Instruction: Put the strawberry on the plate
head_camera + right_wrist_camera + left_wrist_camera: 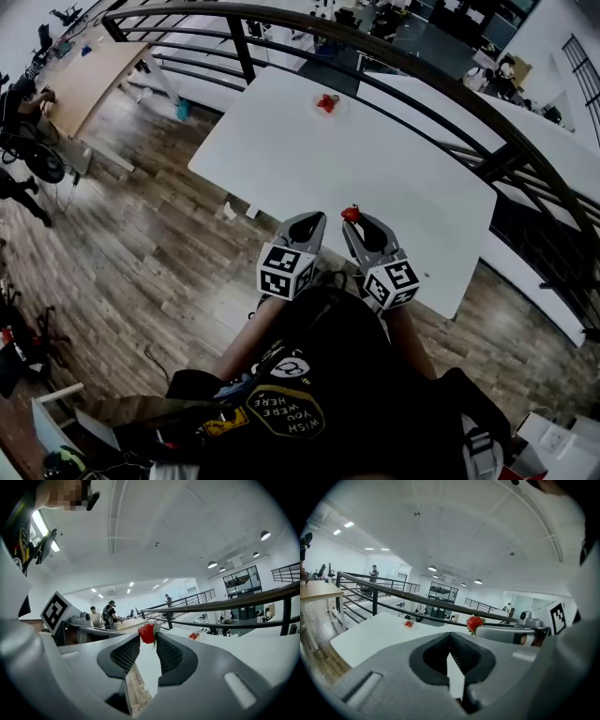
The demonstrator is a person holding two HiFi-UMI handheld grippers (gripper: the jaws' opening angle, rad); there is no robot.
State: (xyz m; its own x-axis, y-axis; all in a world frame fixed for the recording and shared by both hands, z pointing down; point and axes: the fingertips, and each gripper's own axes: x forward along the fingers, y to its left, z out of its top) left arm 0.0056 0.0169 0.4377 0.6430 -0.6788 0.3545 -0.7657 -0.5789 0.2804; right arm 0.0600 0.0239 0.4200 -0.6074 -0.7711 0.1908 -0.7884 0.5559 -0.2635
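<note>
A red strawberry sits pinched at the tips of my right gripper, above the near edge of the white table. It also shows in the left gripper view as the strawberry on the right gripper's tip. My left gripper hangs beside it, jaws together with nothing between them. At the table's far side lies a small clear plate with red fruit on it.
A dark metal railing curves round the far and right sides of the table. Wooden floor lies to the left, with a wooden desk further off. People stand in the background of both gripper views.
</note>
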